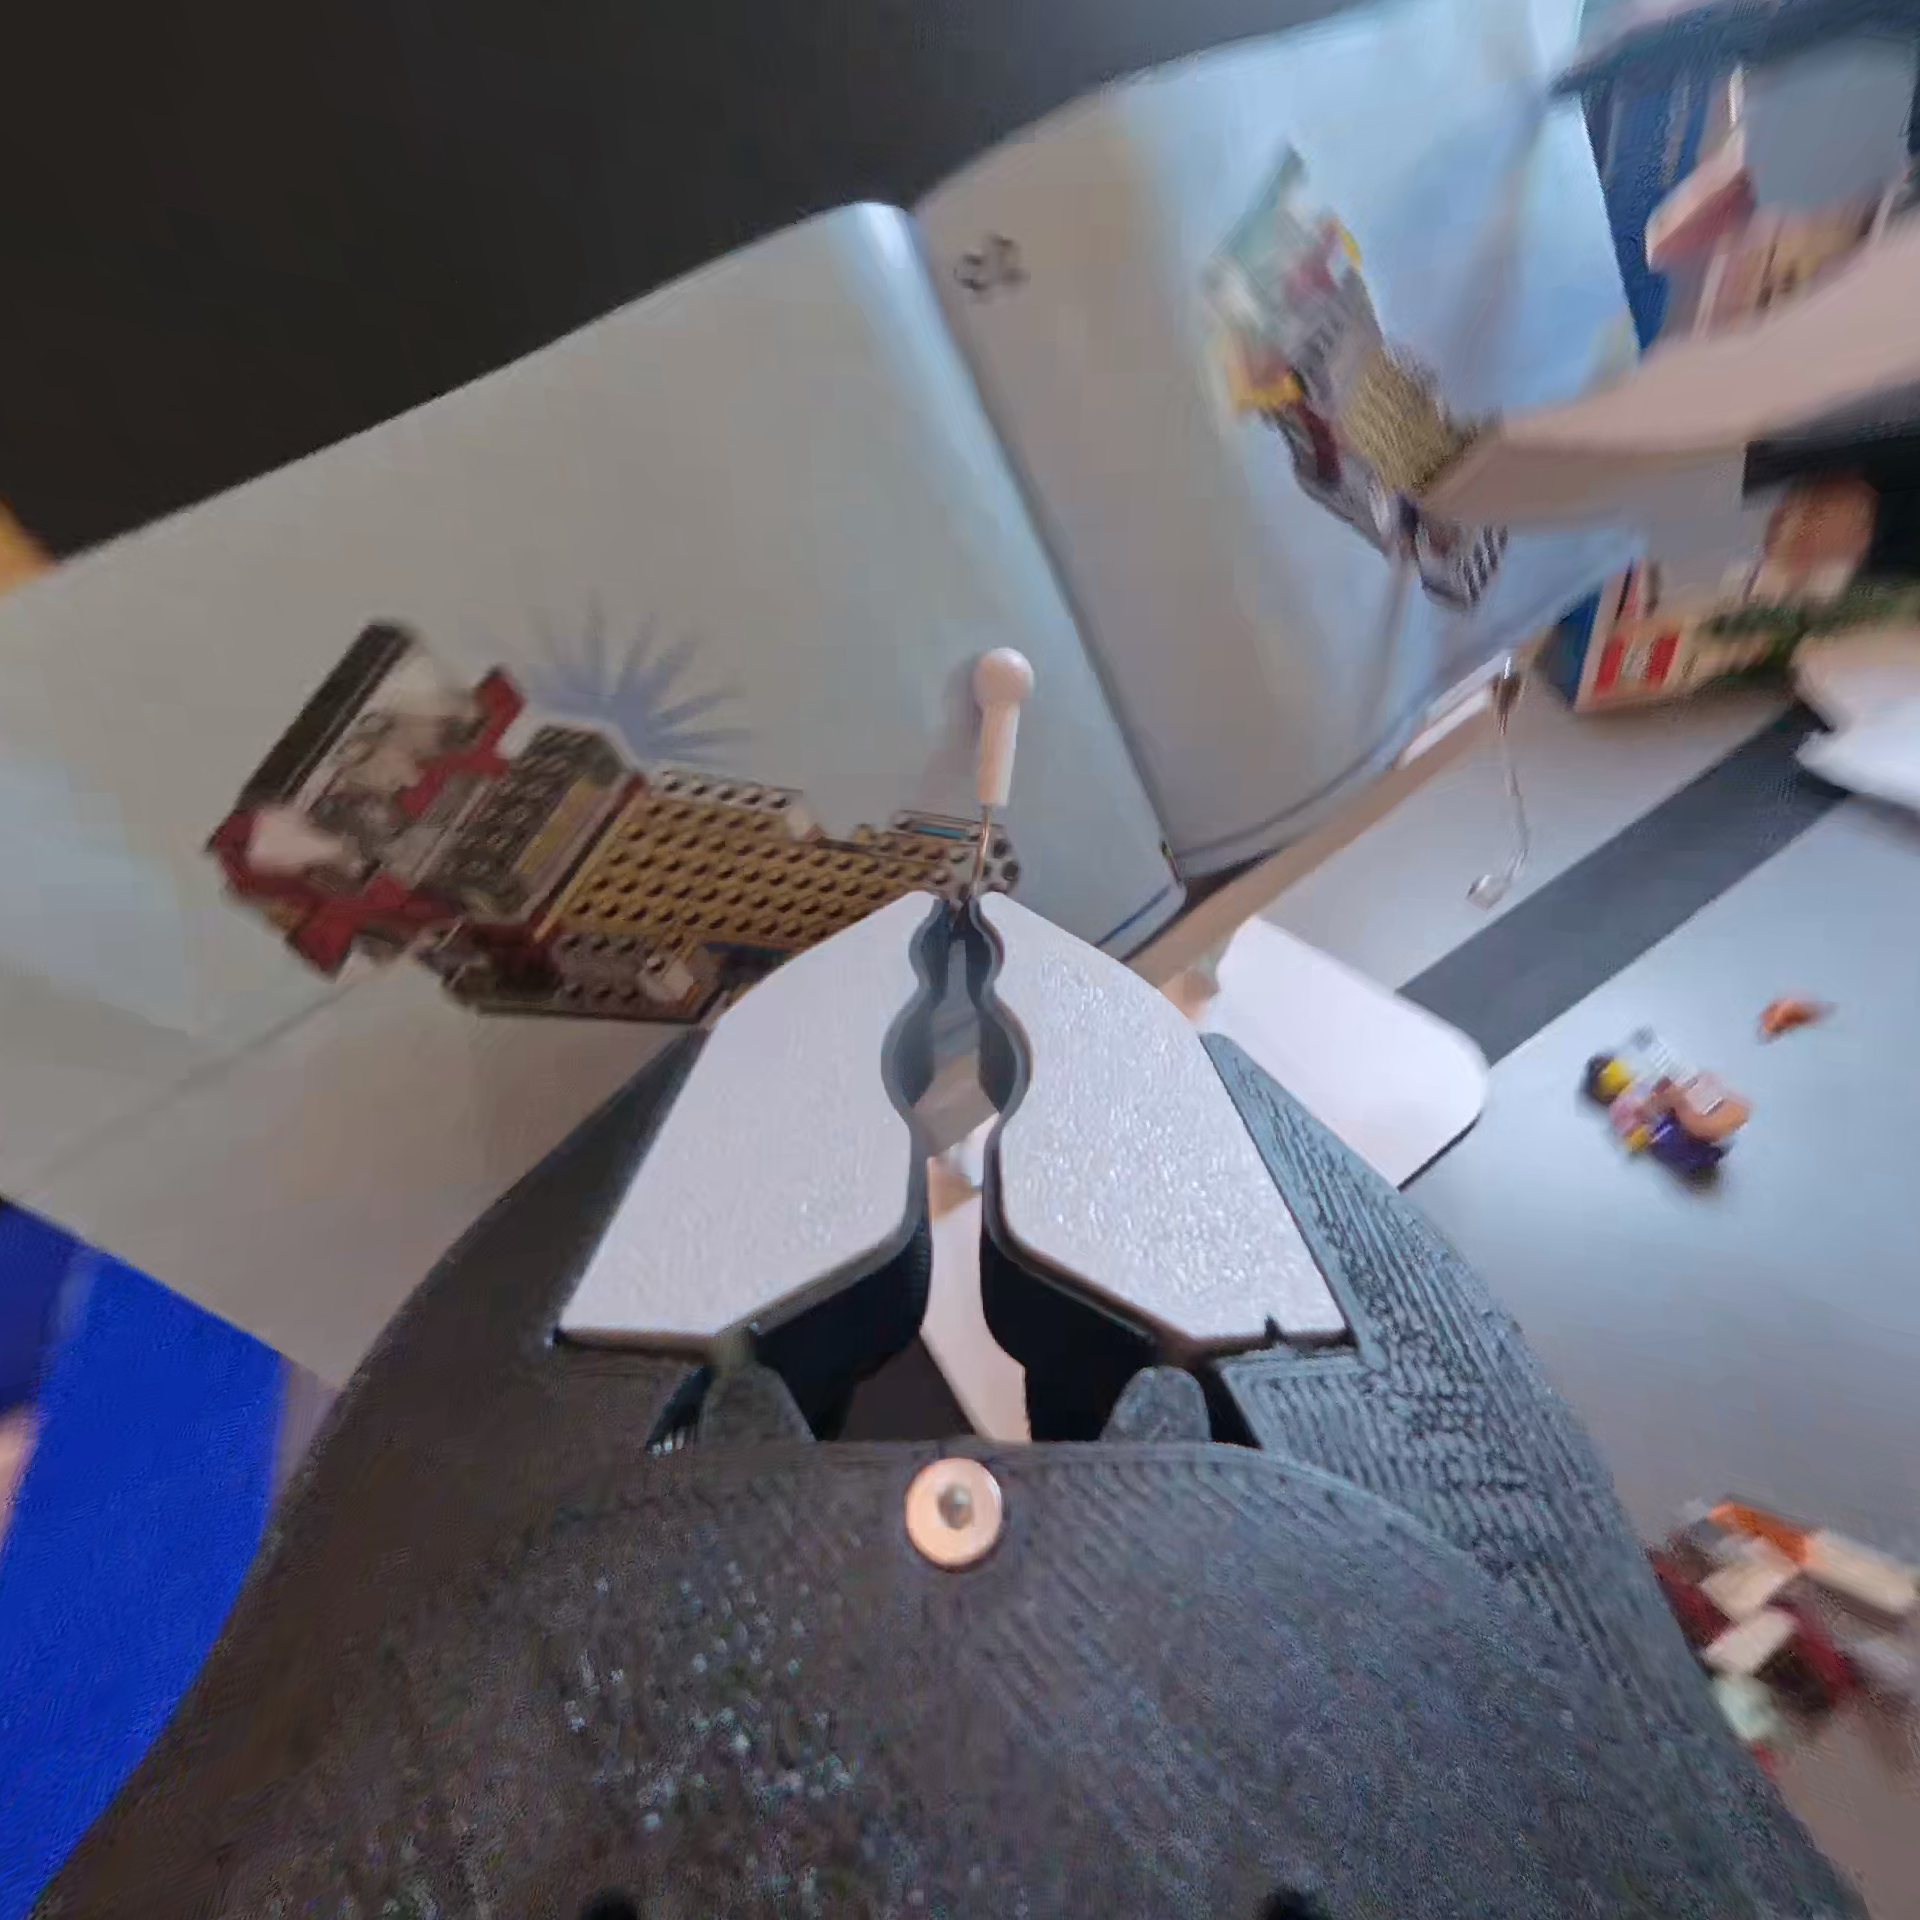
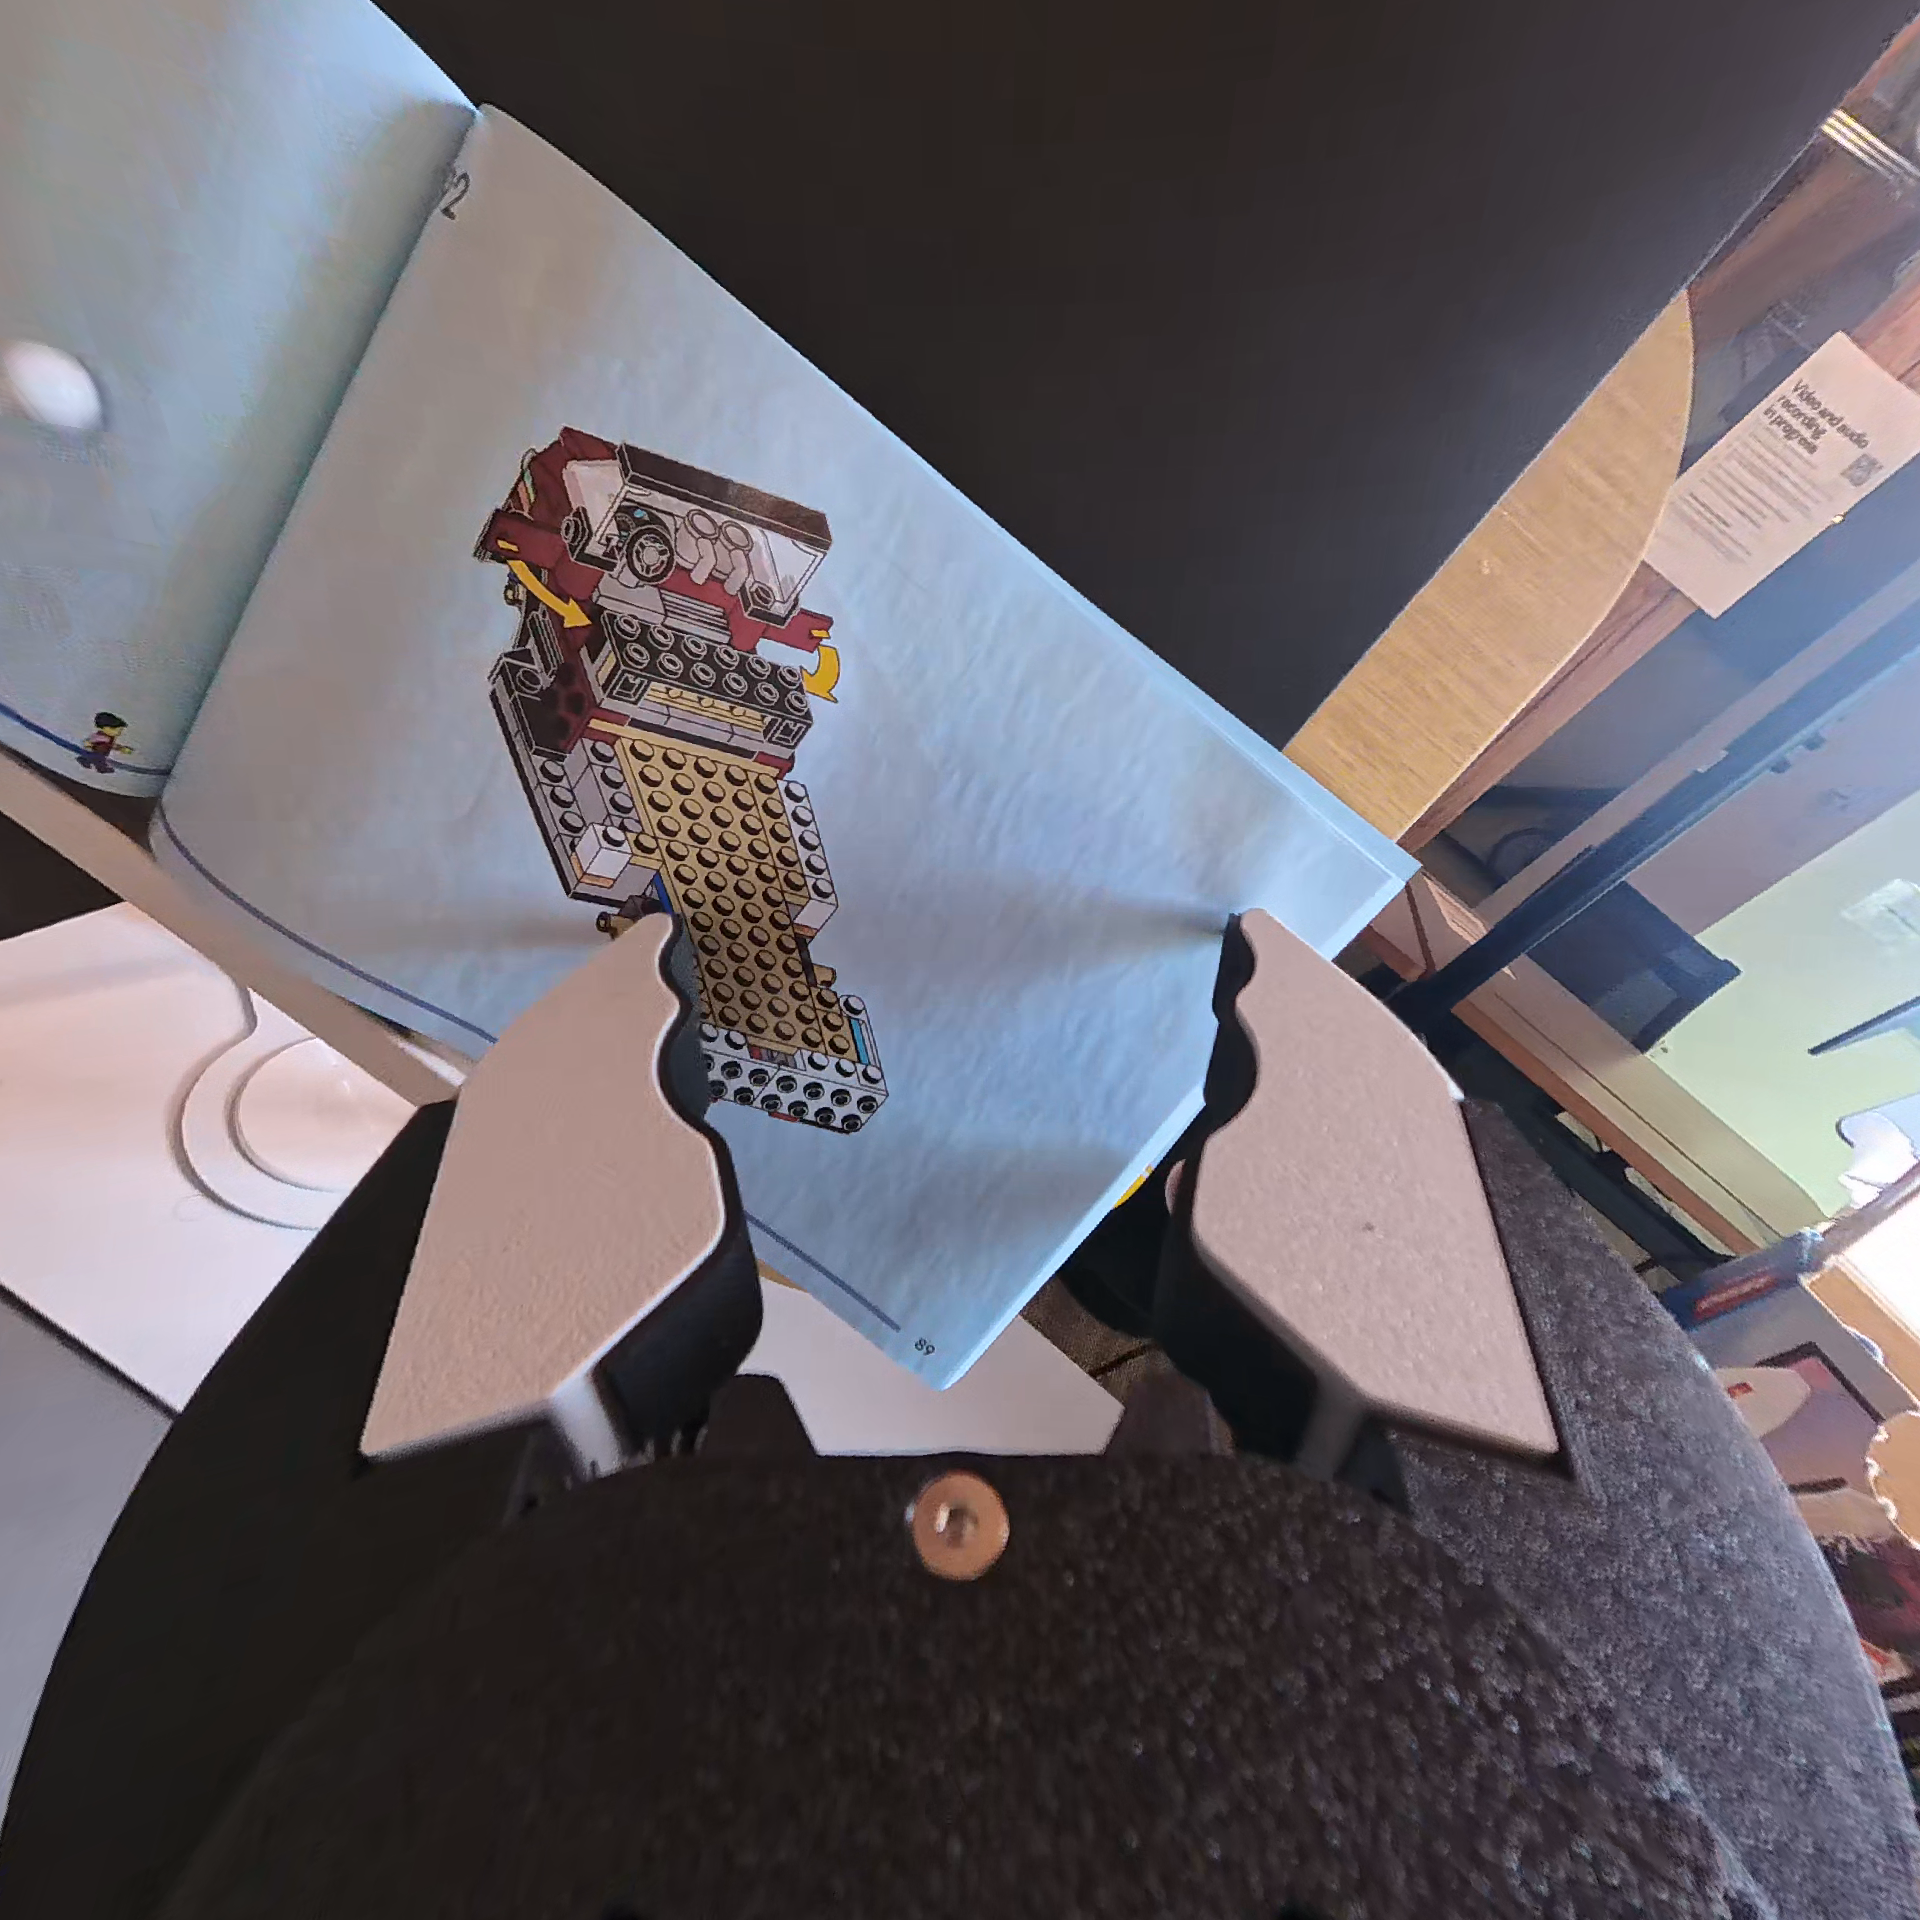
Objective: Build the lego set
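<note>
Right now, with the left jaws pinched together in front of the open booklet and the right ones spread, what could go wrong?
1. The left gripper pinches only the thin wire end of a small knobbed tool; so narrow a hold may let it twist or slip.
2. The right gripper is open, with one finger at the right-hand page of the instruction booklet, where the paper puckers; pushing could crease it.
3. A minifigure and loose bricks lie nearby and could be knocked.
</note>
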